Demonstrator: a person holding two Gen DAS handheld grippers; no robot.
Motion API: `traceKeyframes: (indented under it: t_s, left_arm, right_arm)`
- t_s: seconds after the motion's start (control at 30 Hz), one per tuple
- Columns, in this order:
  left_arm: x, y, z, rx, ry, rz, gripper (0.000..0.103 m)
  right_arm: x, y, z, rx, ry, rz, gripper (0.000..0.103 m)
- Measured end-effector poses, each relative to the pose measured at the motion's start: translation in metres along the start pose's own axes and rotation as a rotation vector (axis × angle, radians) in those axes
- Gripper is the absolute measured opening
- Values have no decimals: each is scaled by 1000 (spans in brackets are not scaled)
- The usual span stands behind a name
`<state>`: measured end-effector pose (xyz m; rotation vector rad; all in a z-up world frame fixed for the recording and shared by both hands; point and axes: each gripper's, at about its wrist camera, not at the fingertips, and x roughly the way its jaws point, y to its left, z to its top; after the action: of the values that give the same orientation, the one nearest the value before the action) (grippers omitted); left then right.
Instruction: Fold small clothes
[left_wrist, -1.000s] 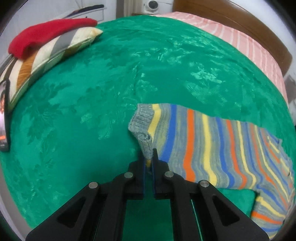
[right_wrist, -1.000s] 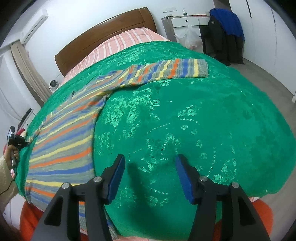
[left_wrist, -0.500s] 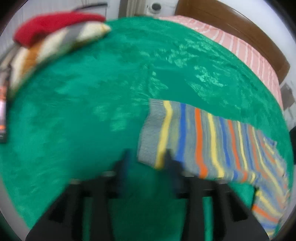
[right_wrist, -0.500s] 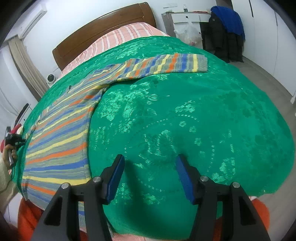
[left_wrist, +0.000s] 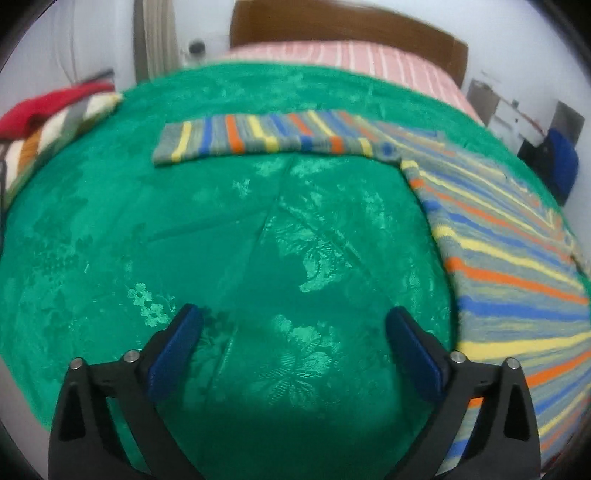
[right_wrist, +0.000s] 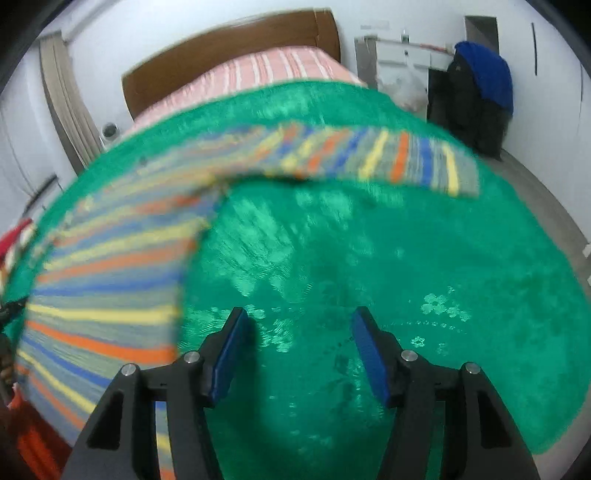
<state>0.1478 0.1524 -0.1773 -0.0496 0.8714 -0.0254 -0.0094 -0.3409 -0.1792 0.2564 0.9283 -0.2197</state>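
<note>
A striped knit sweater (left_wrist: 517, 258) in grey, blue, orange and yellow lies flat on the green bedspread (left_wrist: 221, 240). Its left sleeve (left_wrist: 258, 138) stretches out to the left in the left wrist view. My left gripper (left_wrist: 293, 332) is open and empty above bare bedspread, well short of that sleeve, with the sweater body to its right. In the right wrist view the sweater body (right_wrist: 103, 288) lies at the left and the other sleeve (right_wrist: 388, 158) reaches right. My right gripper (right_wrist: 299, 332) is open and empty over the bedspread (right_wrist: 406, 277), beside the body's edge.
A striped pillow with a red cloth (left_wrist: 48, 122) on it lies at the bed's far left. A pink striped sheet (left_wrist: 343, 59) and wooden headboard (left_wrist: 332, 22) are at the back. Dark and blue clothes (right_wrist: 480, 92) hang by the wall at right. The floor (right_wrist: 546, 192) lies beyond the bed edge.
My left gripper let go of the sleeve cuff, opened and pulled back; the sleeve now lies flat. My right gripper stayed open and swung slightly; its view is blurred by motion.
</note>
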Motion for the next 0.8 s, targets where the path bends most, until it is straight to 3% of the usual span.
traceKeyframes:
  t_s: [0.2, 0.6, 0.8]
  left_arm:
    - [-1, -2, -5, 12, -6, 3, 103]
    - [-3, -4, -10, 26, -26, 25, 102]
    - [-3, -4, -8, 30, -9, 26, 102]
  right_arm:
    - [2, 3, -17, -30, -103, -11, 63]
    - [0, 6, -23, -37, -127, -30, 65]
    - [1, 7, -19, -37, -96, -44, 65]
